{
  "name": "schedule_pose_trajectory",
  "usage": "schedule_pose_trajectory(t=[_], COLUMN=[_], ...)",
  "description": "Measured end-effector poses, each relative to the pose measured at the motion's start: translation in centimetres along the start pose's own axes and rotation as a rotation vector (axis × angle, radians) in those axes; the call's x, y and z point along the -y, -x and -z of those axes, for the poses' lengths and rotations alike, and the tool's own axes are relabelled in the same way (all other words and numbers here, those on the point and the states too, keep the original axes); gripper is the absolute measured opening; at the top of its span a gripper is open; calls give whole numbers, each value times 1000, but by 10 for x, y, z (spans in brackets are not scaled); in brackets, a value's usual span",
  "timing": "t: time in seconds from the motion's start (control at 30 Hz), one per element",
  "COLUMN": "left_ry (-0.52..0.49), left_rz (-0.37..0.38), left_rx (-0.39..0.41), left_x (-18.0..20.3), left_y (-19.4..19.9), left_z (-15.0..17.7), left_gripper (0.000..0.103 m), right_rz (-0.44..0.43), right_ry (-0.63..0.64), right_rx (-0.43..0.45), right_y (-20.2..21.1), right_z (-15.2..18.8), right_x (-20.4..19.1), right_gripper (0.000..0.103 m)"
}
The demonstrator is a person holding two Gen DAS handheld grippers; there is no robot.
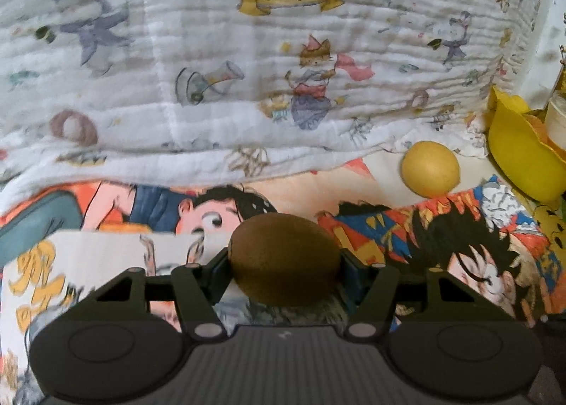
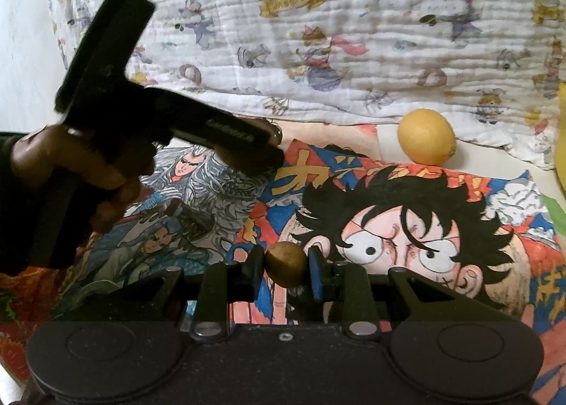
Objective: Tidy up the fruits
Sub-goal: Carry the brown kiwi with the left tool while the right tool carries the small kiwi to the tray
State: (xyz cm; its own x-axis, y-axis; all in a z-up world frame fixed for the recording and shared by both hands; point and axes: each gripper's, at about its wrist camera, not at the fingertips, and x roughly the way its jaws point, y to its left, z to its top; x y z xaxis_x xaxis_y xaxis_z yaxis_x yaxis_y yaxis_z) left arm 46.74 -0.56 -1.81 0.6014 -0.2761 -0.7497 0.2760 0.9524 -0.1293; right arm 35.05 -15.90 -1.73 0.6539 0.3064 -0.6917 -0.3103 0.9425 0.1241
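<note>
A brown kiwi (image 1: 284, 260) sits between the jaws of my left gripper (image 1: 286, 261), and both pads press on its sides. My right gripper (image 2: 286, 268) is shut on a small round brown fruit (image 2: 285, 263), just above the printed sheet. A yellow lemon (image 1: 429, 168) (image 2: 426, 136) lies on the sheet ahead and to the right, at the foot of the blanket. To its right stands a yellow bowl (image 1: 520, 160). The right wrist view shows a hand (image 2: 70, 171) with the left gripper (image 2: 272, 146) at the left.
A white quilted blanket (image 1: 247, 68) with cartoon prints rises behind the fruit like a wall. The surface is a sheet (image 2: 406, 228) printed with comic figures. A pale jar-like thing (image 1: 557, 114) stands in the yellow bowl at the far right edge.
</note>
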Motion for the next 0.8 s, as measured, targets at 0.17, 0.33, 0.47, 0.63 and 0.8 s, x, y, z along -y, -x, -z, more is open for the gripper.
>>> schedule_pose_trajectory(t=[0.17, 0.33, 0.47, 0.63, 0.8], left_ry=[18, 11, -3, -23, -26], left_rz=[13, 42, 81, 138, 199], left_rx=[0, 14, 22, 21, 5], left_x=[7, 26, 45, 70, 91], left_y=[21, 46, 64, 83, 94], left_z=[9, 18, 28, 43, 60], left_gripper=[66, 66, 66, 66, 66], right_rz=[5, 13, 23, 35, 40], right_ry=[-16, -29, -38, -49, -43], right_rx=[22, 46, 55, 64, 44], right_y=[19, 46, 68, 96, 117], right_z=[6, 17, 29, 46, 65], right_x=[5, 12, 19, 28, 33], right_gripper=[28, 28, 28, 28, 28])
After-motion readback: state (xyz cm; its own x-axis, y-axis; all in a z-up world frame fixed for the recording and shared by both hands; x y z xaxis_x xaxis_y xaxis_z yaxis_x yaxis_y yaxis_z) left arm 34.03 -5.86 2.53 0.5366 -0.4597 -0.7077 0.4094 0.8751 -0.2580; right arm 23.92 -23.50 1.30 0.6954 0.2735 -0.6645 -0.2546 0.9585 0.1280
